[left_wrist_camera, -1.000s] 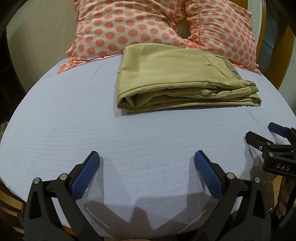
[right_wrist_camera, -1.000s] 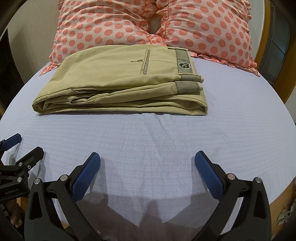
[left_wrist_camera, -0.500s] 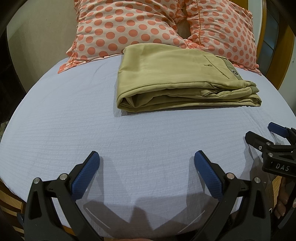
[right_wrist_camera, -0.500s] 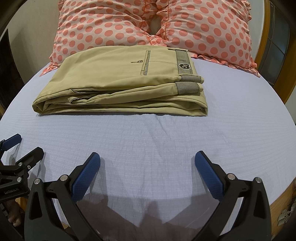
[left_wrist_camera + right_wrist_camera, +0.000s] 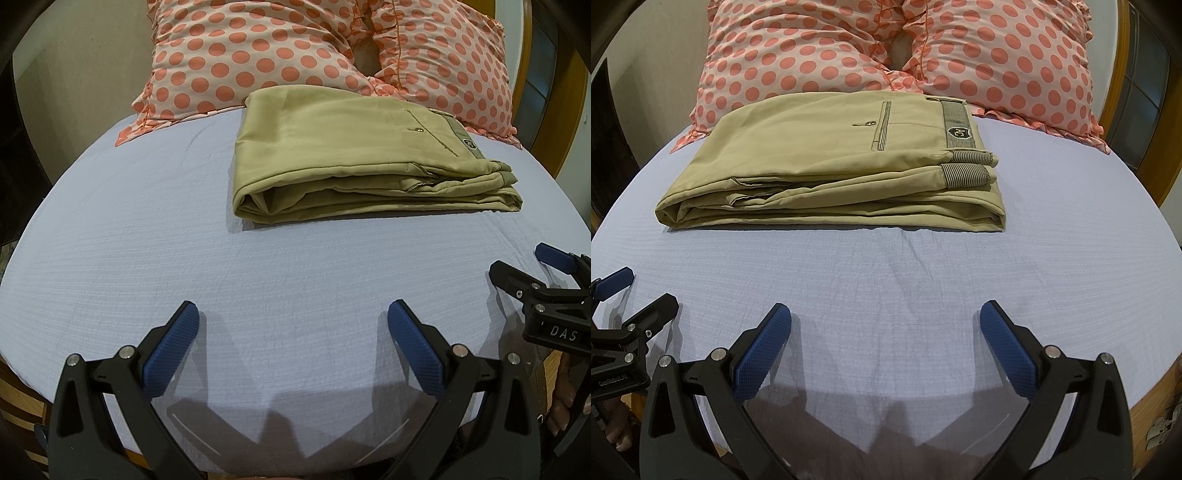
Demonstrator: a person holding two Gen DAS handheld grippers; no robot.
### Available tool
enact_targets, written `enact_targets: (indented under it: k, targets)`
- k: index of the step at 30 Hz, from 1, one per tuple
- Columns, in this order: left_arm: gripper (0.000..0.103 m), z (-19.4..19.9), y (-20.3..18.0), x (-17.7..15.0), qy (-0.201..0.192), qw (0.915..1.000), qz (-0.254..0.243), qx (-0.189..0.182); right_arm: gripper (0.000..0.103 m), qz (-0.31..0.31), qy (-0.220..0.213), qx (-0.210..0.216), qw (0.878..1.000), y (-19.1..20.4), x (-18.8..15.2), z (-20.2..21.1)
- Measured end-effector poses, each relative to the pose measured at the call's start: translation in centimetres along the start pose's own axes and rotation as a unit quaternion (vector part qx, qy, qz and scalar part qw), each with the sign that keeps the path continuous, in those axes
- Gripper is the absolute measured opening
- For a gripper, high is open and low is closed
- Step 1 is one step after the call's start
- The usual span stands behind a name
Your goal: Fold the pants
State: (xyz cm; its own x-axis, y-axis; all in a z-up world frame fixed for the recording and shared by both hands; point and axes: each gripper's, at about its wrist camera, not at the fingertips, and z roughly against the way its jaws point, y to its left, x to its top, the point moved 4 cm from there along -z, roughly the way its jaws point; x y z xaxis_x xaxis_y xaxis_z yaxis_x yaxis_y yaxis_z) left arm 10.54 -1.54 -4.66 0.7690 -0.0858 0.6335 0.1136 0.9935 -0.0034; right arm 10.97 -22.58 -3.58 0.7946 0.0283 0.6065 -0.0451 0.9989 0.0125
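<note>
Khaki pants [image 5: 354, 158] lie folded in a neat stack on the far half of the bed, waistband to the right; they also show in the right wrist view [image 5: 842, 162]. My left gripper [image 5: 291, 317] is open and empty over the near part of the sheet, well short of the pants. My right gripper [image 5: 884, 317] is open and empty too, also near the front edge. The right gripper shows at the right edge of the left wrist view [image 5: 517, 262]. The left gripper shows at the left edge of the right wrist view [image 5: 646, 291].
A light blue sheet [image 5: 184, 236] covers the bed. Two pink polka-dot pillows [image 5: 798, 51] [image 5: 1012, 59] lie behind the pants. A wooden frame [image 5: 1167, 122] stands at the right. The wooden bed edge [image 5: 22, 406] lies just below the grippers.
</note>
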Motion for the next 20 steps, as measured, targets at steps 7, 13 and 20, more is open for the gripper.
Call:
enact_targets:
  k: [7, 13, 20]
  targets:
    - [0.101, -0.21, 0.01, 0.01, 0.004, 1.0000, 0.002, 0.001, 0.102, 0.000, -0.001, 0.000, 1.000, -0.01, 0.00, 0.00]
    - [0.101, -0.23, -0.01, 0.03, 0.006, 1.0000, 0.002, 0.002, 0.102, 0.000, -0.001, 0.000, 1.000, 0.00, 0.01, -0.02]
    - [0.101, -0.24, -0.10, 0.05, 0.010, 1.0000, 0.002, 0.002, 0.102, 0.000, -0.001, 0.000, 1.000, 0.02, 0.00, -0.05]
